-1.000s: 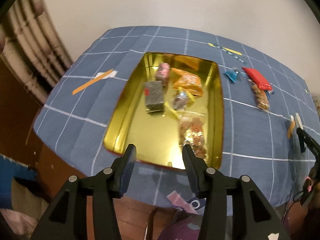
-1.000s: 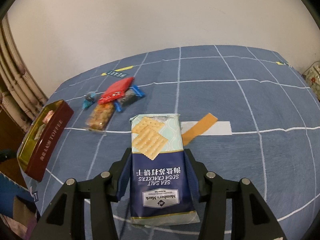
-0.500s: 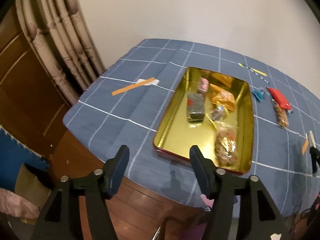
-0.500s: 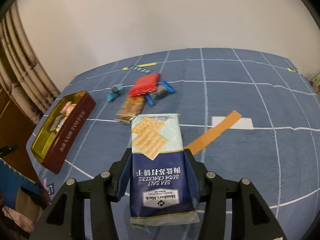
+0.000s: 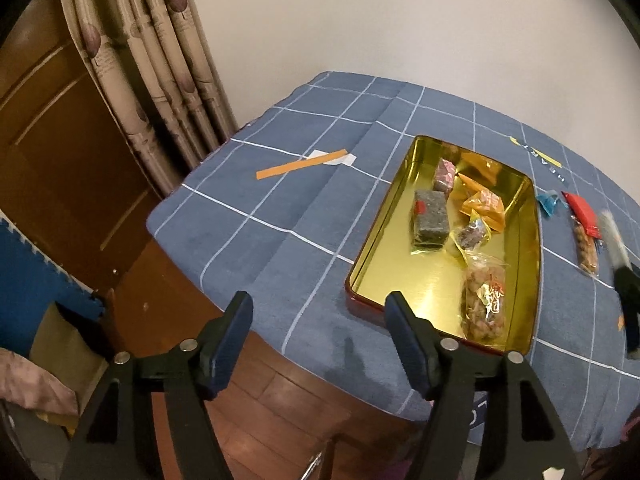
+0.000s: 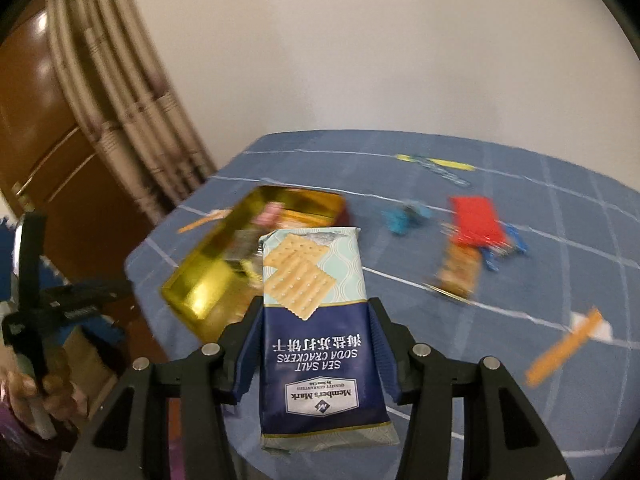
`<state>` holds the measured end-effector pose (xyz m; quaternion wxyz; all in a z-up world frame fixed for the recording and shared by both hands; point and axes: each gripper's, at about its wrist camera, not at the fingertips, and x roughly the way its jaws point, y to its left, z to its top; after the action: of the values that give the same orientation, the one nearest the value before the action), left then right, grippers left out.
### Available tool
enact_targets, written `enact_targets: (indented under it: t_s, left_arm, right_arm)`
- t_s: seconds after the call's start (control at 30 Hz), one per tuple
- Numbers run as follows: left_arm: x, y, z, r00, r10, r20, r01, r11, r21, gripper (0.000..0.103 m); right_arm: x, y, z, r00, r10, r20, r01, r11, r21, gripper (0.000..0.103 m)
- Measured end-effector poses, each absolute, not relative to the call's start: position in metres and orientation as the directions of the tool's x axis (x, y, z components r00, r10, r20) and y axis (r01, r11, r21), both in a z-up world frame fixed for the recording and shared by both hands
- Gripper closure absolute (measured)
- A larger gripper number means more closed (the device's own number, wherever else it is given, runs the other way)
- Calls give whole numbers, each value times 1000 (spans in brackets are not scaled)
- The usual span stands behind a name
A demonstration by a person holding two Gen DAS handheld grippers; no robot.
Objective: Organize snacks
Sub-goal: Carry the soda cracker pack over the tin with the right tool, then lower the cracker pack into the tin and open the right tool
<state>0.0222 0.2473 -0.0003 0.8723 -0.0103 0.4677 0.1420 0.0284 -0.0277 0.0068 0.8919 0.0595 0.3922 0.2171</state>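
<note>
My right gripper (image 6: 316, 307) is shut on a blue and pale sea-salt cracker packet (image 6: 316, 320), held above the blue checked cloth. The open gold tin (image 6: 208, 280) lies blurred just beyond and to the left of the packet. In the left wrist view the tin (image 5: 380, 232) holds a grey bar (image 5: 430, 218), a pink sweet (image 5: 444, 170), an orange pack (image 5: 482, 204) and a bag of nuts (image 5: 484, 300). My left gripper (image 5: 318, 308) hangs off the tin's near-left corner with its jaws opening and nothing between them. The right gripper (image 5: 624, 280) blurs in at the right edge.
A red packet (image 5: 582, 212), a blue sweet (image 5: 548, 202) and a nut bar (image 5: 586, 248) lie right of the tin. An orange strip on a white label (image 5: 304, 164) lies to its left. A curtain (image 5: 160, 80) and a wooden door stand beyond the table's left edge.
My left gripper pulled back and leftward off the tin and its jaws spread wider. My right gripper carried the cracker packet up and left, bringing the tin close in front.
</note>
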Motion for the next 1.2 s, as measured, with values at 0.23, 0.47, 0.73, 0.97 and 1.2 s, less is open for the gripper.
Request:
enact_targets:
  t_s: [0.23,0.47,0.73,0.97,1.2]
  left_arm:
    - [20,243,4,546,266,-794,-257,956,143,32]
    - [23,247,2,538,258,-802,-256,957,136,32]
    - [26,253,-3,515,234,-825,-259,960,110,32]
    - [26,251,-4,512,232,-827,-249,962,115,31]
    - [27,254,-4,507,228,-831,-256,961,108,31]
  right_arm:
    - [61,51,-1,523,480,-705,-434,861,265,52]
    - [88,108,-29,446,469,-762,-474,846,243,52]
    - [100,130,-52,404,435,-805,-470,853,226,52]
    - [107,142,-63,383,405,-830,-451,866,215,52]
    - [107,150,-69,379,392,-838,-456,867,200,52]
